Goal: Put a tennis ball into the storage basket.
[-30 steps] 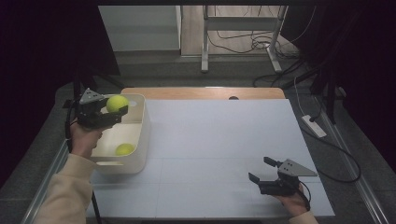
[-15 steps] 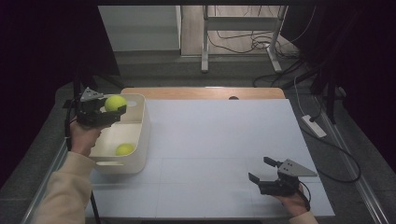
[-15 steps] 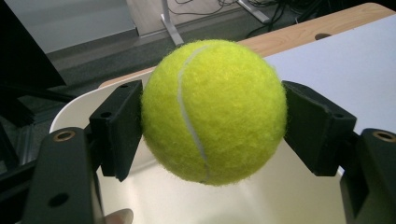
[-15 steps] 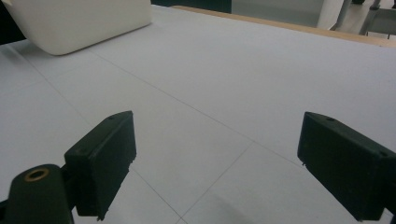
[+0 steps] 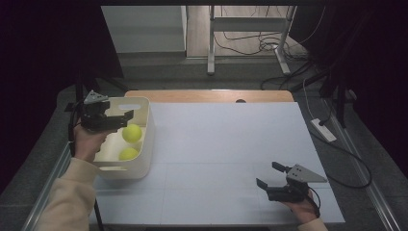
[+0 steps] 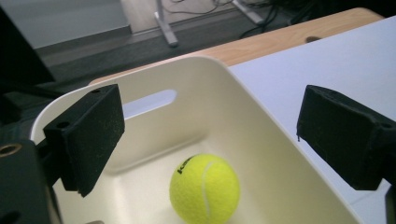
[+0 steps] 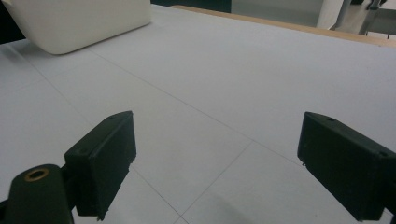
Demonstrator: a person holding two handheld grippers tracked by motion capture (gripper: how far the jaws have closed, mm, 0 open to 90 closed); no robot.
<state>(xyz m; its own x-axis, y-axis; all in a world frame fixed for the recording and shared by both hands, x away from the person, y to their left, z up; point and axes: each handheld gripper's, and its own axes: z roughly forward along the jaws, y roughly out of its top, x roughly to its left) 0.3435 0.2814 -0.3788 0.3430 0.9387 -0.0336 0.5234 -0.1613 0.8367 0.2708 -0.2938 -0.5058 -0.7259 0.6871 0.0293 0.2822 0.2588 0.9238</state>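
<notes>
Two tennis balls, one cream plastic bin, two grippers; both balls sit inside the bin, the upper tennis ball just beside the lower tennis ball; the left gripper hangs above the bin's far end, its jaws having just been opening, now wide apart with nothing between them; the right gripper rests near the white table front edge, well apart from the bin, jaws spread wide and empty.
</notes>
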